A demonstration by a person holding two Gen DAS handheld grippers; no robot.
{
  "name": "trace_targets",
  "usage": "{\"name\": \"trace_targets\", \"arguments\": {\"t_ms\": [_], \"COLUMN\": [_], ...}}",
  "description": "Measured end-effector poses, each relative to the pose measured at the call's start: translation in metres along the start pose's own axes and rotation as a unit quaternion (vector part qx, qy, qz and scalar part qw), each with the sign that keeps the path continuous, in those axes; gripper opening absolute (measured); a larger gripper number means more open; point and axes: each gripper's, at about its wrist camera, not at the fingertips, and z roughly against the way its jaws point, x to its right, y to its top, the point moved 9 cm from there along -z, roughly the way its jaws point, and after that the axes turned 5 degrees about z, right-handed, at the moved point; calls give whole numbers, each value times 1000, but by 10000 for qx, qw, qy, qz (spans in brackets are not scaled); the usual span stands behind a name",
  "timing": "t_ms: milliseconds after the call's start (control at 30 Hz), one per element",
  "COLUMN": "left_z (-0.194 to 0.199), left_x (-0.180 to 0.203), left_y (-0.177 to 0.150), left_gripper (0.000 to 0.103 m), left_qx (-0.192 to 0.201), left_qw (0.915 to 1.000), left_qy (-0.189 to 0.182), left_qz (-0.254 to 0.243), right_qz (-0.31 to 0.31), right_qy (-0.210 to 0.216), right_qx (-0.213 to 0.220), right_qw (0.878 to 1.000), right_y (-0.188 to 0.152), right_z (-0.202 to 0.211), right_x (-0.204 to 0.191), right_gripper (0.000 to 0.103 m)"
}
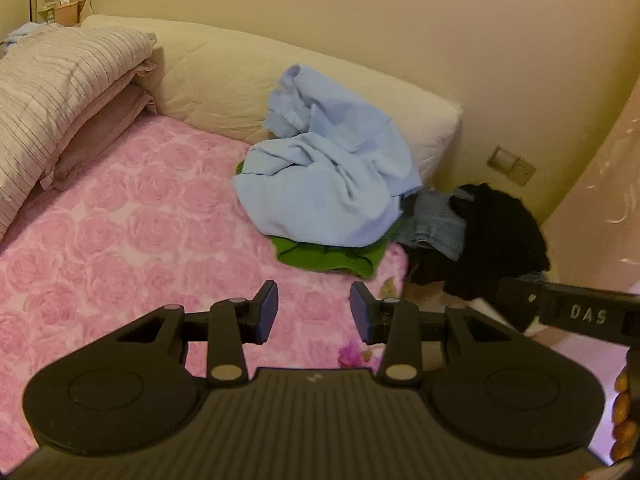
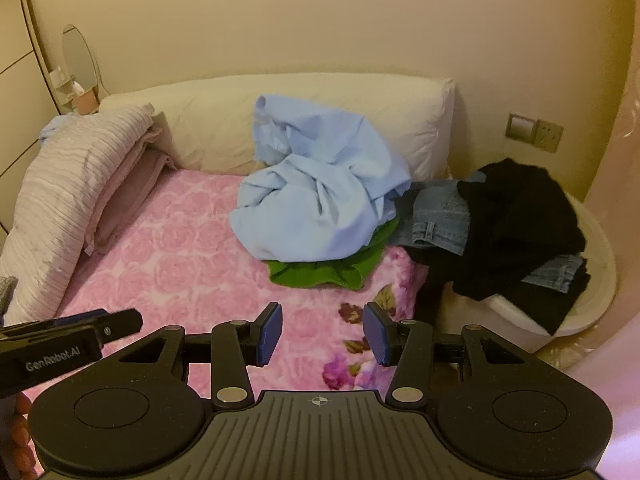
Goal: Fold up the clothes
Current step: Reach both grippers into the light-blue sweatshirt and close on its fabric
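Nearest the cameras, the left gripper [image 1: 314,312] and the right gripper [image 2: 323,332] are both hovering above the pink rose-patterned blanket [image 1: 120,232], each with its blue-padded fingers spread apart and holding nothing. In the left wrist view the right gripper's body is showing at the right edge, lettered "DAS"; in the right wrist view the left gripper's body is showing at the left edge, reading "GenRobot.AI". Farther ahead of both grippers, well apart from the fingers, a crumpled light blue garment [image 2: 320,200] is lying on top of a green garment [image 2: 332,270]. To the right, jeans [image 2: 440,220] and black clothes [image 2: 520,216] are spilling over a white basket [image 2: 592,304]. A striped pillow [image 2: 76,184] is sitting far left, and a cream headboard cushion [image 2: 320,100] is running along the far side.
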Motion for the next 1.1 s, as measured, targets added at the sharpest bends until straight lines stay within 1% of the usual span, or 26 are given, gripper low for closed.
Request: {"name": "trace_targets", "arguments": {"t_ms": [167,300,400,600,767,867,1100], "left_z": [-39,-74,-103,-163,-216,-249,-320], "left_x": [3,11,18,31,38,38,28], "left_y": [15,29,41,60,69,75,90], "left_gripper": [35,36,35,36,36,36,36], "left_qx": [-269,-582,-741,-1035,-1250,-1366,-1594], "left_qw": [9995,9980,9967,9936,9909,9887,9804], "left_qy": [171,166,222,327,325,297,288], "left_qz": [65,196,238,317,388,543,1124], "right_qz": [23,112,196,104,3,-50,-207], "right_qy": [147,222,316,406,425,474,701], "right_qx": [-165,-312,-346,-549,-712,-819,-1038], "right_qw": [9998,9992,9987,9976,9966,9955,9919], "right_y": [15,33,47,68,85,93,107], "right_z": [-38,-71,-92,-138,-184,-215,-287], "right_x": [13,26,36,70,100,114,134], "right_gripper": [49,49,49,49,49,49,49]}}
